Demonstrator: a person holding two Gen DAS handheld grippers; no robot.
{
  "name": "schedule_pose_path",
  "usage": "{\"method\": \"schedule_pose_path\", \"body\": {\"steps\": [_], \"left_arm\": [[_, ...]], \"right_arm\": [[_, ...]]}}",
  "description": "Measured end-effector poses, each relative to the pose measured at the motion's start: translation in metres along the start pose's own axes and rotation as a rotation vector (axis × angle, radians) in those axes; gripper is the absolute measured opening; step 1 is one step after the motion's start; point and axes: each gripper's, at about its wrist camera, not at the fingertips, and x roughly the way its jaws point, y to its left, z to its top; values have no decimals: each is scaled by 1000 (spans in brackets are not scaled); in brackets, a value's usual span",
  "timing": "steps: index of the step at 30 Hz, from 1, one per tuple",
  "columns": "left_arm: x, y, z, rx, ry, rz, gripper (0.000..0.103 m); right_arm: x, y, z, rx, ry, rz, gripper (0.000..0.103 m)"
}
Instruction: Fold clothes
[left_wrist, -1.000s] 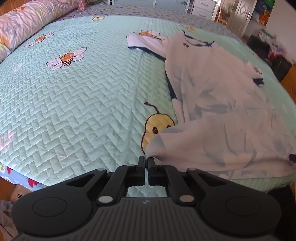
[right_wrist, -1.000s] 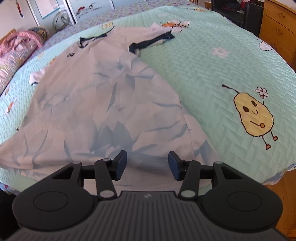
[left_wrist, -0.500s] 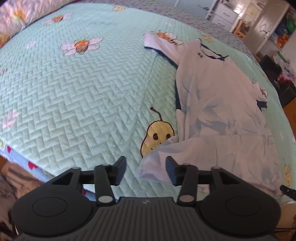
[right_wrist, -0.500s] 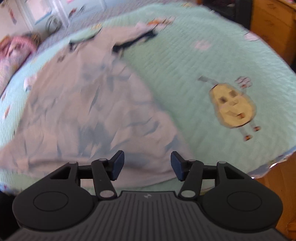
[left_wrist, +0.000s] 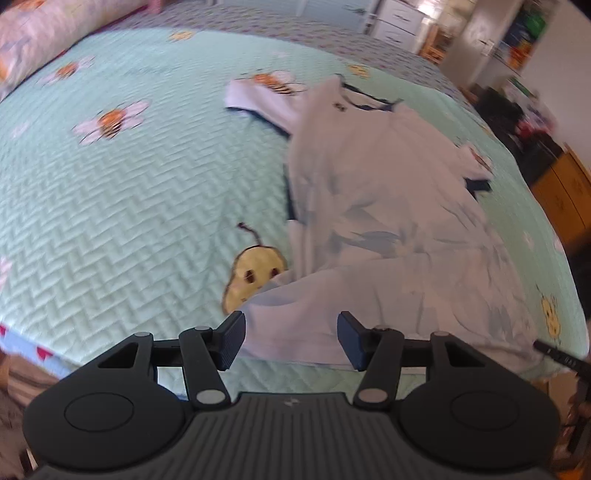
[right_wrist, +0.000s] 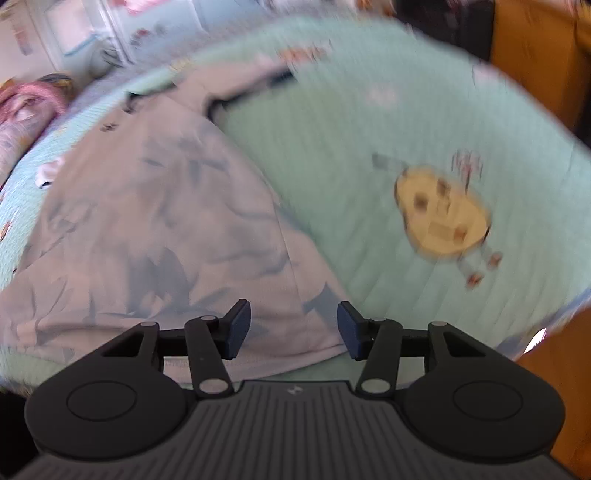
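A pale blue shirt (left_wrist: 369, 184) with dark trim lies spread on the mint quilted bedspread (left_wrist: 129, 203), collar at the far end. Its near hem corner rests by the pear print (left_wrist: 255, 273). My left gripper (left_wrist: 291, 332) is open above that corner, with no cloth pinched between its pads. In the right wrist view, which is blurred by motion, the shirt (right_wrist: 147, 221) fills the left half of the bedspread (right_wrist: 369, 129). My right gripper (right_wrist: 294, 325) hovers over the hem's right corner. Its jaws are closing a little and press on nothing.
The bed's near edge runs just under both grippers. A flowered bolster (left_wrist: 37, 37) lies at the far left, white drawers (left_wrist: 395, 22) stand behind the bed, and a wooden cabinet (left_wrist: 565, 192) stands at the right. Pink bedding (right_wrist: 22, 110) and wooden furniture (right_wrist: 535, 48) flank the bed.
My left gripper has let go of the hem corner, opened and lifted away; the corner now lies on the quilt. My right gripper has slid right along the hem, still apart.
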Motion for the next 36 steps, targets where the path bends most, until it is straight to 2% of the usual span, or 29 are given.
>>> {"method": "schedule_pose_path", "body": {"steps": [2, 5, 8, 10, 11, 12, 13, 17, 20, 21, 23, 26, 31, 32, 36], "left_arm": [[9, -13, -1, 43, 13, -17, 58], [22, -30, -6, 59, 50, -71, 58], [28, -45, -12, 94, 73, -102, 58], [31, -52, -16, 123, 85, -103, 58], [32, -54, -17, 130, 90, -100, 58], [33, -55, -17, 132, 95, -99, 58], [33, -54, -18, 133, 98, -98, 58], [40, -50, -19, 142, 110, -71, 58], [47, -56, -25, 218, 104, -41, 58], [49, -61, -28, 254, 96, -39, 58], [52, -70, -33, 322, 79, -43, 58], [56, -87, -38, 401, 54, -89, 58], [77, -131, -46, 506, 56, -190, 58], [81, -142, -48, 535, 50, -207, 58], [100, -177, -48, 625, 24, -270, 58]], "right_arm": [[-8, 17, -5, -138, -25, 27, 54], [-1, 45, -11, -308, -15, 75, 54], [11, 74, -17, -492, -8, 75, 53], [21, 83, -19, -555, -9, 72, 51], [25, 82, -17, -551, -2, 82, 25], [26, 79, -14, -522, -1, 94, 6], [24, 74, -11, -476, -11, 95, 1], [8, 46, -1, -261, -47, 142, 1], [11, 28, 5, -127, 11, 244, 2], [17, 24, 6, -98, 33, 250, 2], [26, 18, 9, -37, 83, 232, 10], [26, 12, 13, 34, 81, 238, 15], [30, 11, 15, 52, 66, 232, 15], [33, 9, 16, 81, 83, 250, 15], [48, -14, 18, 308, 145, 415, 15]]}}
